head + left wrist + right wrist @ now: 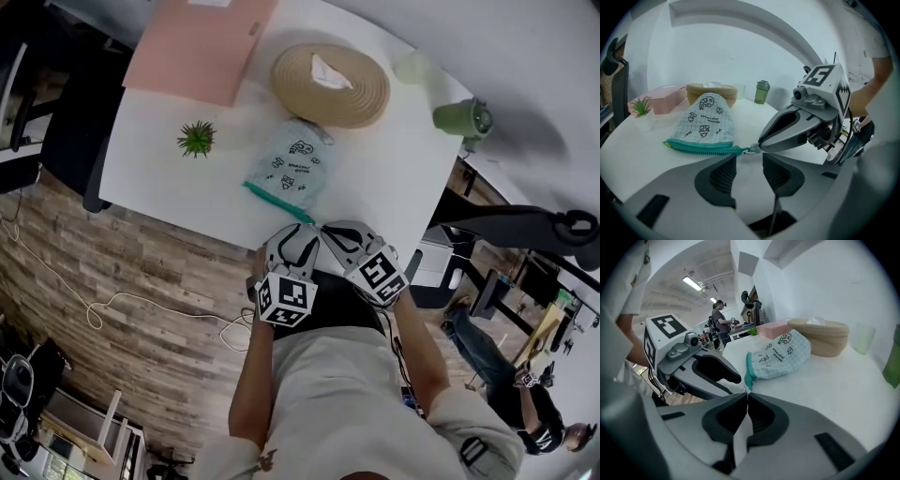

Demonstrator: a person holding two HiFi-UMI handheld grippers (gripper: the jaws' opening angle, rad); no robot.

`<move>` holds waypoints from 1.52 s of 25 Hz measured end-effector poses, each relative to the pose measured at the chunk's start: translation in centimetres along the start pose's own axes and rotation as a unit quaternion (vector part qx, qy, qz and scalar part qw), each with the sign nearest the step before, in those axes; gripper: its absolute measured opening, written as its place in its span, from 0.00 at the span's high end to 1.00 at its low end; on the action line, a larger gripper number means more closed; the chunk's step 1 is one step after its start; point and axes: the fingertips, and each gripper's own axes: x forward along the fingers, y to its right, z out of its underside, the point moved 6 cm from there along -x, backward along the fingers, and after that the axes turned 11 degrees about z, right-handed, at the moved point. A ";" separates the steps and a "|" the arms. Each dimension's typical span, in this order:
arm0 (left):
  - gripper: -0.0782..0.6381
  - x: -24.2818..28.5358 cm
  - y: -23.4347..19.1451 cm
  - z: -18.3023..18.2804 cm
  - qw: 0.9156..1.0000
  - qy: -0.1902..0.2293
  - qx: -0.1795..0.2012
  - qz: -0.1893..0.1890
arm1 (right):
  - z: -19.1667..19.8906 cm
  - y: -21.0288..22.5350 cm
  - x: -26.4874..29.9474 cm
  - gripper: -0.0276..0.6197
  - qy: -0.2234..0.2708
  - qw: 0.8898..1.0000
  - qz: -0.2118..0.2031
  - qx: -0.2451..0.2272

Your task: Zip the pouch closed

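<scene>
pouch [289, 172] lies at counter [159, 183] edge. right gripper [746, 394] jaws clenched on zipper pull [751, 150]; left gripper [749, 158] jaws apart, empty. step: pull gripped. next, likely: left pins pouch, right draws pull along.

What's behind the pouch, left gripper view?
A round woven basket with tissue poking out sits right behind the pouch. The pouch hides its lower middle; contact can't be told.

Bright, even, diffuse white light fills every view. The white table [169, 178] is nearly blown out, and the pouch [705, 124] throws only a faint, soft shadow. Ceiling strip lights [693, 283] glow far left in the right gripper view. Both gripper views bulge fisheye, with black corners and soft nearest parts.
</scene>
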 end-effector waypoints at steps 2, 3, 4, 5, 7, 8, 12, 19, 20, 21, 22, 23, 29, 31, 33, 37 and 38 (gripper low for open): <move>0.64 0.0 0.1 0.1 1.000 -0.002 0.003 -0.001 | -0.2 -0.3 -0.1 0.95 0.006 1.000 -0.008 0.008; 0.63 0.1 0.0 0.1 1.000 -0.005 0.006 -0.004 | -0.3 -0.4 -0.1 0.95 0.007 1.000 -0.012 0.010; 0.63 0.1 0.0 0.2 1.000 -0.007 0.009 -0.007 | -0.3 -0.6 -0.1 0.95 0.009 1.000 -0.015 0.012; 0.63 0.2 0.0 0.2 1.000 -0.010 0.012 -0.011 | -0.3 -0.7 -0.1 0.95 0.009 1.000 -0.017 0.013; 0.65 0.3 -0.2 0.2 1.000 -0.012 0.017 -0.020 | -0.2 -0.8 -0.1 0.95 0.010 1.000 -0.021 0.014; 0.66 0.3 -0.2 0.2 0.999 -0.013 0.019 -0.024 | -0.2 -0.8 -0.1 0.95 0.010 1.000 -0.021 0.014; 0.70 0.3 -0.5 0.4 0.999 -0.014 0.020 -0.034 | -0.1 -0.7 -0.1 0.95 0.011 1.000 -0.021 0.012; 0.77 0.2 -0.7 1.2 0.998 -0.024 0.011 -0.049 | 0.2 -0.3 0.1 0.95 0.007 1.000 -0.015 0.013; 0.77 0.2 -0.8 1.3 0.998 -0.025 0.009 -0.052 | 0.3 -0.2 0.2 0.95 0.005 1.000 -0.014 0.012; 0.78 0.2 -0.9 1.4 0.998 -0.025 0.008 -0.055 | 0.6 -0.2 0.2 0.95 0.003 1.000 -0.013 0.011; 0.78 0.2 -0.9 1.4 0.998 -0.026 0.008 -0.056 | 0.8 -0.1 0.3 0.95 0.000 1.000 -0.012 0.009; 0.78 0.2 -0.9 1.5 0.998 -0.027 0.009 -0.056 | 1.0 -0.1 0.4 0.95 -0.002 1.000 -0.012 0.009; 0.71 0.1 -0.3 1.3 0.998 -0.028 0.017 -0.045 | 0.8 -0.2 0.5 0.95 0.002 1.000 -0.016 0.013; 0.71 0.3 -0.3 1.2 0.998 -0.030 0.019 -0.050 | 0.8 -0.1 0.5 0.95 0.005 1.000 -0.015 0.012; 0.72 0.6 -0.3 1.1 0.998 -0.031 0.022 -0.054 | 0.7 -0.2 0.4 0.95 0.007 1.000 -0.017 0.011; 0.76 1.1 -0.5 0.9 0.997 -0.034 0.024 -0.060 | 0.6 -0.2 0.3 0.95 0.006 1.000 -0.017 0.010; 0.77 1.1 -0.6 0.8 0.997 -0.034 0.024 -0.061 | 0.6 -0.2 0.3 0.95 0.007 1.000 -0.018 0.010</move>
